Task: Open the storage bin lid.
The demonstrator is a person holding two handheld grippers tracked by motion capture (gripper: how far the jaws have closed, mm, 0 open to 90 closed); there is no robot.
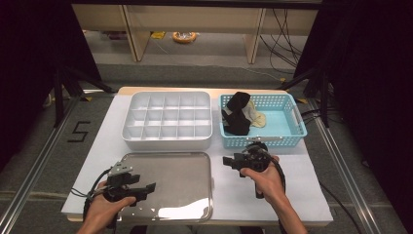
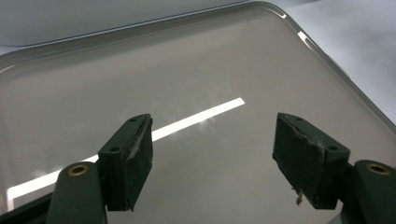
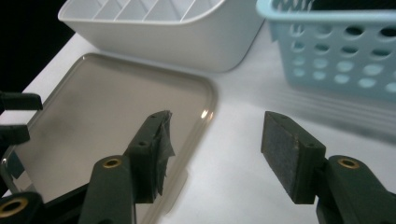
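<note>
Here, at the left of the high view, the left hand-held gripper (image 1: 150, 187) sits over the near left part of a metal tray (image 1: 185, 168), gripped from below by the person's left hand (image 1: 104, 207). In the left gripper view its two black jaws stand well apart with nothing between them, and the bare, shiny floor of the tray (image 2: 196, 70) lies beneath, crossed by a bright streak of reflected light. The pads (image 2: 140, 154) look worn and frayed at their edges.

The tray lies on the near half of the white-covered bench (image 1: 302, 195). Just behind it stands a white divided box (image 1: 168, 139) with rows of small compartments. None of the compartments seen from above holds anything.

To the right of the tray, the right hand-held gripper (image 1: 226, 161) hovers above the bench, held by the right hand (image 1: 265, 178), with its jaws pointing left toward the tray. In the right gripper view its jaws are likewise spread, with nothing between them; below them show the tray's right corner (image 3: 205, 93), the white box (image 3: 187, 37) and the wall of a light blue basket (image 3: 336, 60).

That basket (image 1: 287, 141) stands at the far right, just beside the white box and just beyond the right hand-held gripper. Inside it lie a black piece of cloth (image 1: 237, 114), bunched up against the left wall, and a cream one (image 1: 255, 117) touching it on the right.
</note>
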